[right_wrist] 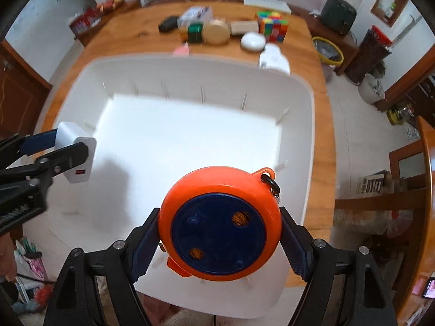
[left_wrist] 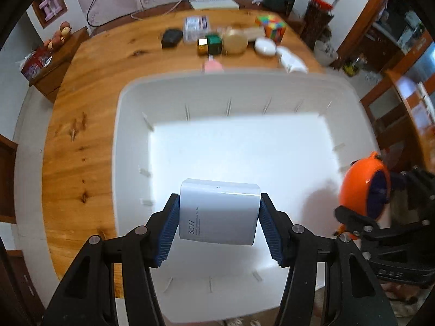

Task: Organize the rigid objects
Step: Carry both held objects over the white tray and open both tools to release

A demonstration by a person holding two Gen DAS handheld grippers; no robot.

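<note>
White charger [left_wrist: 218, 212] between left claw [left_wrist: 219, 226] pads.

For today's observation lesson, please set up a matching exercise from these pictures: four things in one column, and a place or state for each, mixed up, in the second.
Things:
1. white charger
2. orange reel
3. white bin
4. colourful cube

Places or states:
A. on the wooden table, beyond the bin
B. held in the left gripper
C. on the table, nothing on its floor
D. held in the right gripper

Pairs: 1-B, 2-D, 3-C, 4-A
</note>
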